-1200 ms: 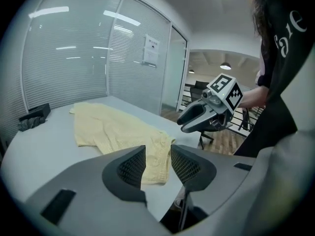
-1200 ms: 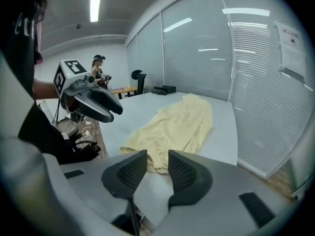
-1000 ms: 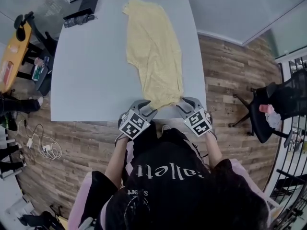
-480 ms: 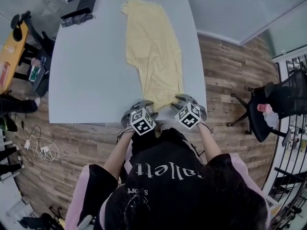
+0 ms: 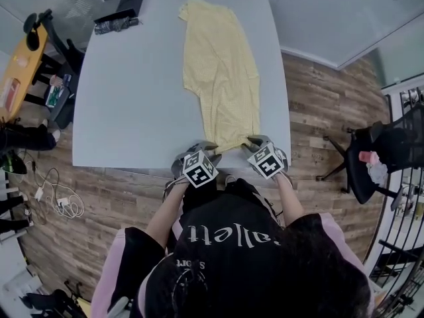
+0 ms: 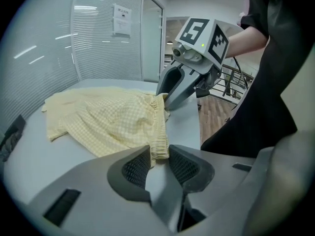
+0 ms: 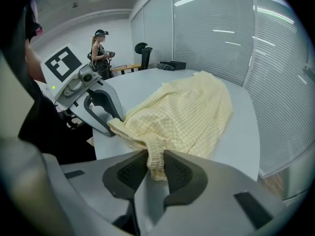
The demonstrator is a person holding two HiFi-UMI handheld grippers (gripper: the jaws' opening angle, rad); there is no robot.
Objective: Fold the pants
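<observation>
a: what are the tools doing?
b: the left tool (image 6: 158,157) is closing its jaws, with the elastic edge (image 6: 160,132) of the yellow checked pants (image 5: 222,65) pinched between its pads. the right tool (image 7: 156,165) is closing on the other corner of that edge.
a: why both corners?
b: i'd judge that, gripped at two corners, the near end would lift evenly as one flat flap.
a: and the pants?
b: laid lengthwise on the grey desk (image 5: 132,98), near end at the front border by the person. no crosswise fold yet.
</observation>
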